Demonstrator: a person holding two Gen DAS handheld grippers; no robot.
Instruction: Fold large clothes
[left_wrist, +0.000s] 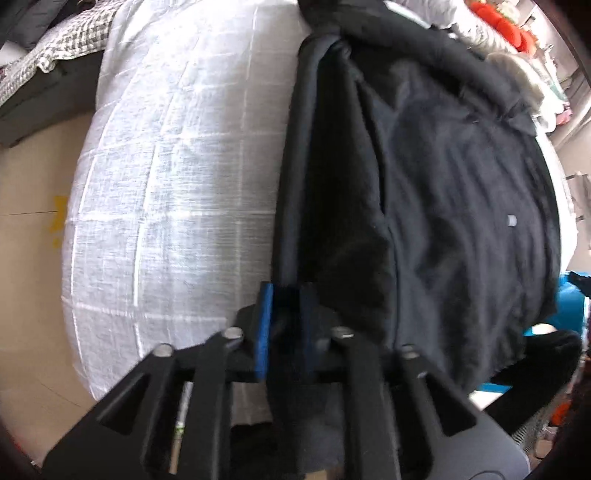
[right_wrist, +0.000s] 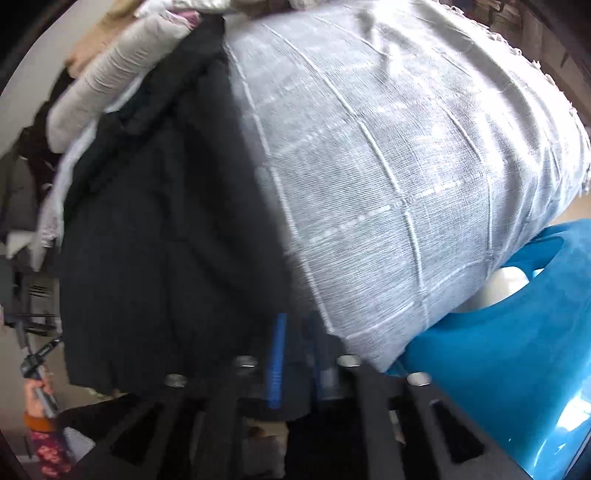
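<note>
Surface: a pale grey cloth with a white grid pattern (left_wrist: 166, 184) covers the work surface; in your left view it spreads out left of the gripper, in your right view it fills the area ahead and right of the gripper.
Room: tan floor (left_wrist: 33, 258) beyond the cloth's left edge; a checked fabric (left_wrist: 70, 40) far ahead-left; a bright blue plastic object (right_wrist: 517, 350) just right of your right gripper; a heap of pale and mixed clothes (right_wrist: 110, 85) ahead-left in the right view.
Count: one dark garment, two grippers, one grid cloth, one blue object.
Garment: the dark navy garment (left_wrist: 461, 203) lies on the cloth, stretching ahead and to the right of your left gripper, with a rolled edge running straight ahead from the fingers. In the right view it lies ahead and left of the gripper.
Left gripper: your left gripper (left_wrist: 286, 321) is clenched on the garment's near edge; dark fabric sits pinched between the blue pads.
Right gripper: your right gripper (right_wrist: 295, 354) has dark fabric between its blue pads at the garment's near corner; the frame is blurred, so you cannot tell whether the pads press on it.
</note>
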